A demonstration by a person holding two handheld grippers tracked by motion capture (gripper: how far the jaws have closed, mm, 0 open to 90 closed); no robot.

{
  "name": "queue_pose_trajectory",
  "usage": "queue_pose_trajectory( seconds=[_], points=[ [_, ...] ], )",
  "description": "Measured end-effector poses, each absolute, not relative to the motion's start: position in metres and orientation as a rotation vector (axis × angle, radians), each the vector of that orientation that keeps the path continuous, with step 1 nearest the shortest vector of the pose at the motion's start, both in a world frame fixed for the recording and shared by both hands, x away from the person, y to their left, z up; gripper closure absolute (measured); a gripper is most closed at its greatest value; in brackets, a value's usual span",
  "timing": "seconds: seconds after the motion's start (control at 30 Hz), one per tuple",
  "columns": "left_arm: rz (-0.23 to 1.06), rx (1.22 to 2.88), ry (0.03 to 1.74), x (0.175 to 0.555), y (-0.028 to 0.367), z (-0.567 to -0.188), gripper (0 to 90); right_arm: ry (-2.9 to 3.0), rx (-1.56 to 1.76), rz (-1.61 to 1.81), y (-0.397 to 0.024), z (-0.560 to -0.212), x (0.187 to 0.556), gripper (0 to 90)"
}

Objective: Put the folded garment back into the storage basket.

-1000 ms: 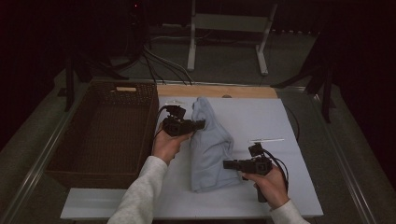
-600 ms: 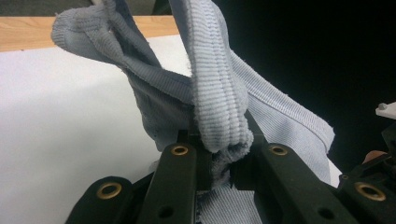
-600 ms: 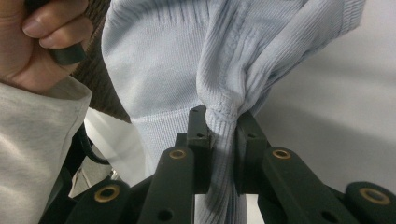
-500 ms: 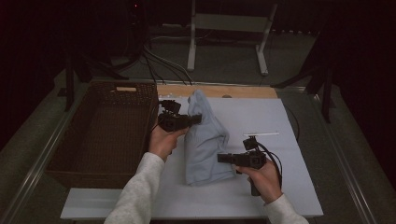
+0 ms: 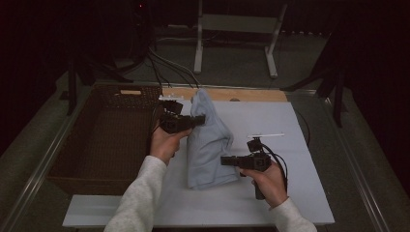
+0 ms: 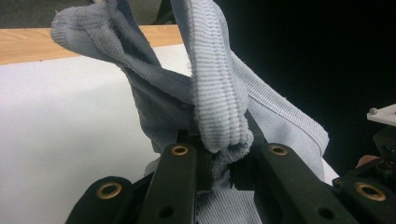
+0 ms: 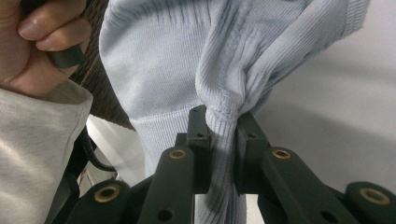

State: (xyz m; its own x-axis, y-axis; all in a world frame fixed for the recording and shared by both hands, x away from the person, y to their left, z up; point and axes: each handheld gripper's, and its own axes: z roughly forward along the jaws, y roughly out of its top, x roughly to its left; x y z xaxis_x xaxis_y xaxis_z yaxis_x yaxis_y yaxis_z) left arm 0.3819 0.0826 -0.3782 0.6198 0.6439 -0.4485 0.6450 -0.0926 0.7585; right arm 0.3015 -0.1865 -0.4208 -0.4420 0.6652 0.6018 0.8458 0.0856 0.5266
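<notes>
Holding a pale grey-blue ribbed knit garment [image 5: 209,145] between us, we have both grippers clamped on it above the white table top [image 5: 290,145]. Our left gripper [image 5: 197,119] pinches a thick ribbed hem of the cloth near its upper end; in the left gripper view that rolled band [image 6: 219,107] sits squeezed between the two black jaws, which are pressed nearly together around it. Our right gripper [image 5: 226,160] bites a bunched fold lower down on the garment's right edge; in the right gripper view the gathered ribbed cloth [image 7: 224,126] runs down through the narrow gap between the jaws, held tight.

From the high view, the garment hangs as a narrow, upright drape between the two grips, its top rising just past the left gripper toward the light wooden strip [image 5: 241,94] at the far edge of the table, and its lower end resting on the white surface in front of us. A dark brown woven wicker basket [image 5: 96,140] stands just beside the table top on our left, close to our left hand [image 5: 167,144]. Our right hand [image 5: 268,179] grips its handle near the table's near edge, and both our forearms wear light grey sleeves [image 5: 140,198].
</notes>
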Motion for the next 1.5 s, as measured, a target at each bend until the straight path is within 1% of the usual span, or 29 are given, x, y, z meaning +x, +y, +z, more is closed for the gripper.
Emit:
queue_pose_trajectory(
  seconds=[0.93, 1.5],
  points=[
    [-0.001, 1.722, 1.080, 0.389, 0.105, -0.370, 82.1, -2.137, -1.499, -1.277, -0.164, -0.409, 0.320, 80.0],
    [0.041, 1.713, 1.089, 0.388, 0.120, -0.356, 82.1, -2.140, -1.469, -1.294, -0.150, -0.398, 0.326, 80.0]
  ],
)
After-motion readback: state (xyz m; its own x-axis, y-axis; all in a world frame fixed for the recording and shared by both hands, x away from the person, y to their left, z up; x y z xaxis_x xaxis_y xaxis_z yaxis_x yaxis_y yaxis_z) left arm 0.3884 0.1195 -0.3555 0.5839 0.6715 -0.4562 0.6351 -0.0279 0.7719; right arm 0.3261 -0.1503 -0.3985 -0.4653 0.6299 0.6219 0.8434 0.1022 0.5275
